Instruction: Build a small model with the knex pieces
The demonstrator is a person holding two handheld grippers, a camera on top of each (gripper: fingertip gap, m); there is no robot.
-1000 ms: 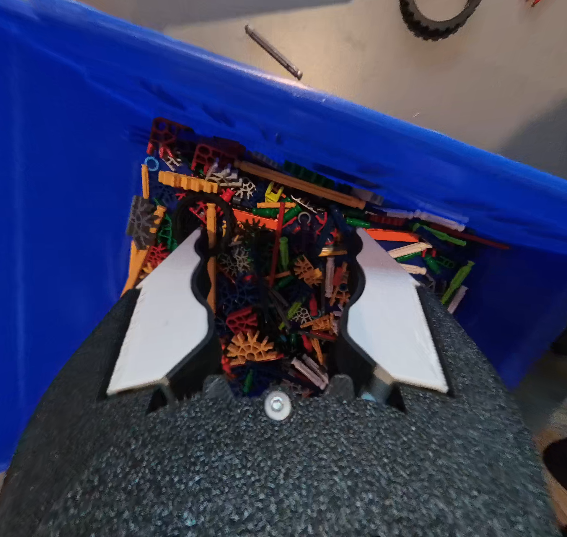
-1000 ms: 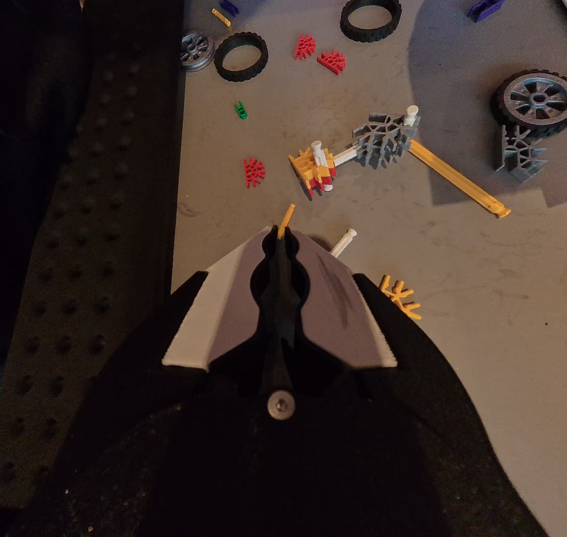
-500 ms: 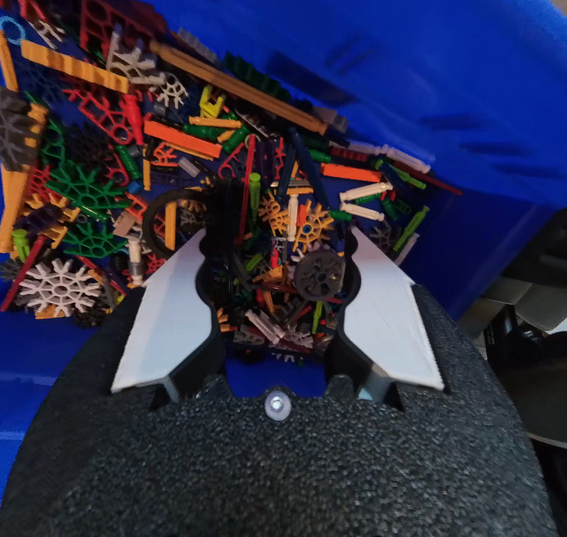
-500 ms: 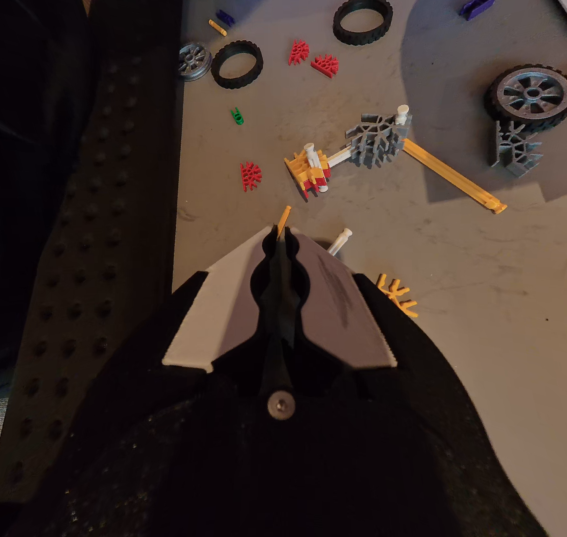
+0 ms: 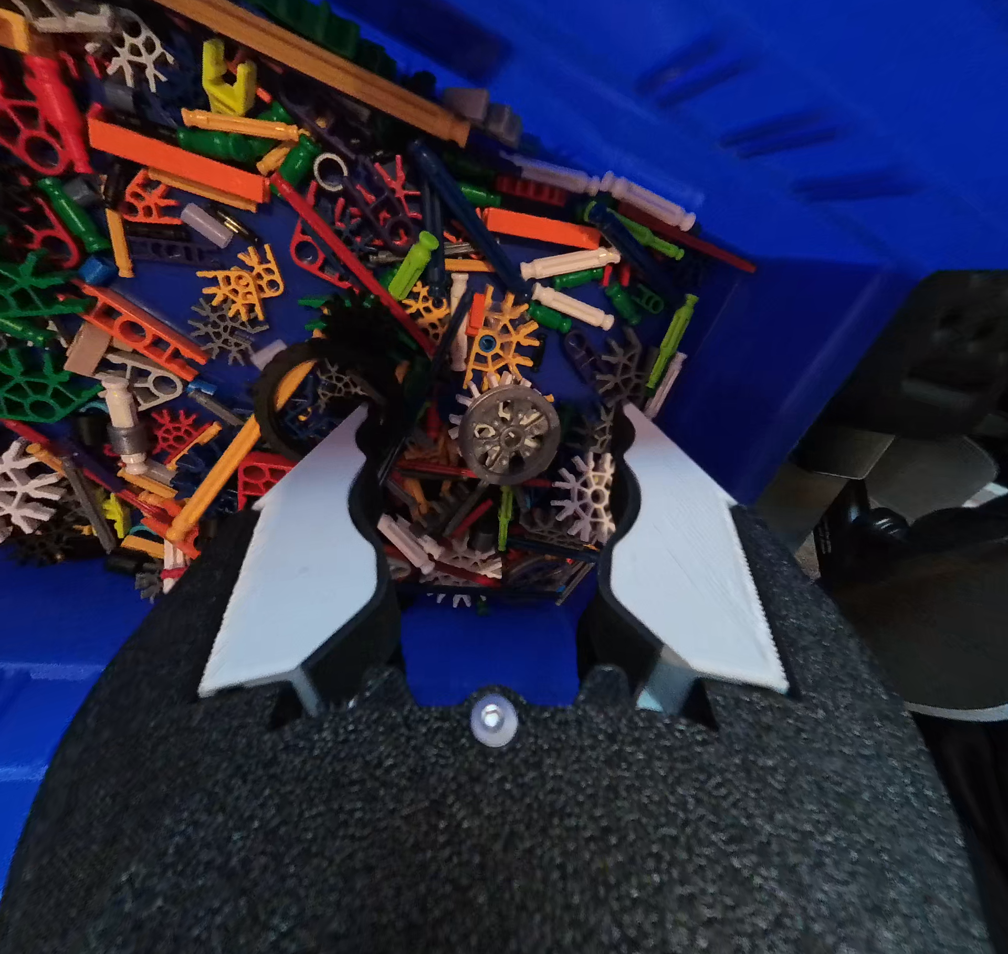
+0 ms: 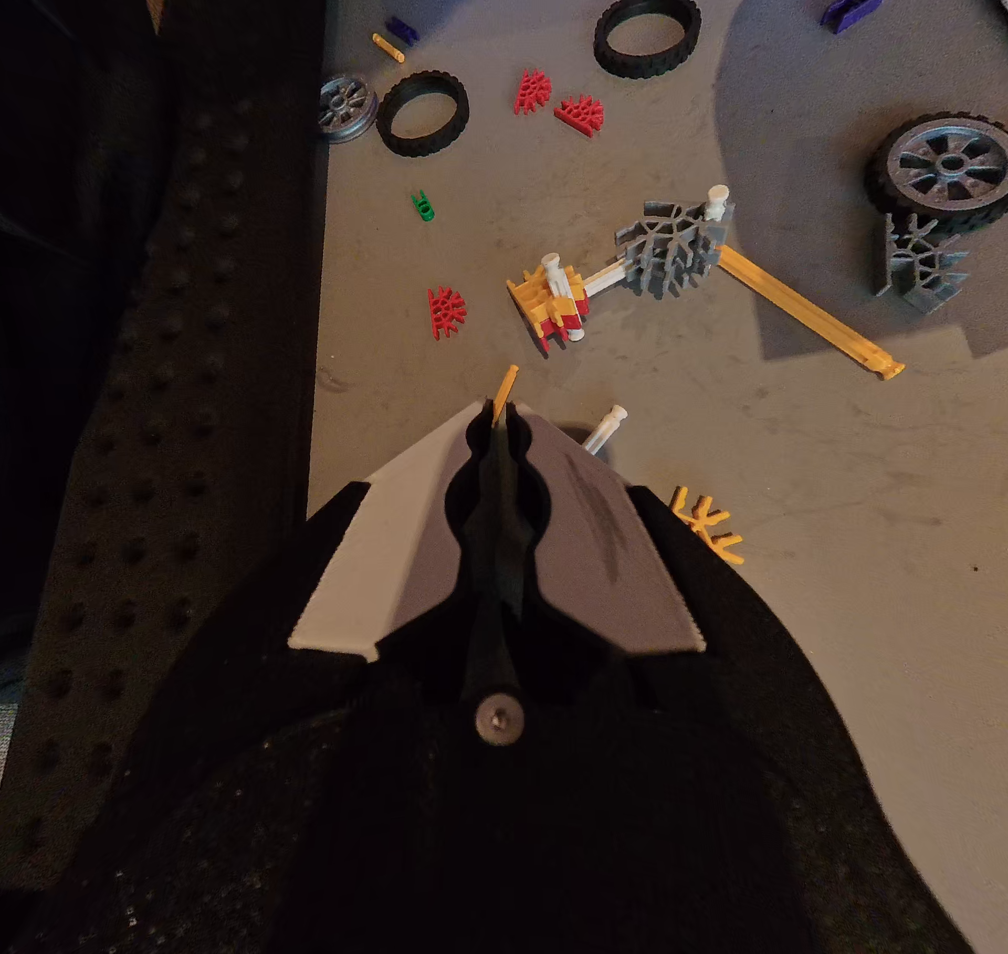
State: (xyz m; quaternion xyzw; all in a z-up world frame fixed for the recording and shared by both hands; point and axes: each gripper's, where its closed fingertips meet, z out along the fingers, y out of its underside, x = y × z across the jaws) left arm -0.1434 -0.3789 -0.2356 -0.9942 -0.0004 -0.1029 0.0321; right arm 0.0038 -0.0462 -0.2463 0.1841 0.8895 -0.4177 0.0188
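The left gripper (image 5: 493, 426) is hanging spread wide and empty inside the blue bin (image 5: 763, 82), a grey wheel hub (image 5: 510, 433) lying between its fingers, while the right gripper (image 6: 497, 409) is pinching a yellow rod (image 6: 504, 386) over the grey table (image 6: 818, 655), outside that bin

**Two wrist cameras, no shared ground**

From the left wrist we look steeply down, close, into a blue plastic bin (image 5: 763, 82) of mixed construction pieces. From the right wrist we look down, farther off, onto a grey tabletop (image 6: 818, 655). We see no overlap.
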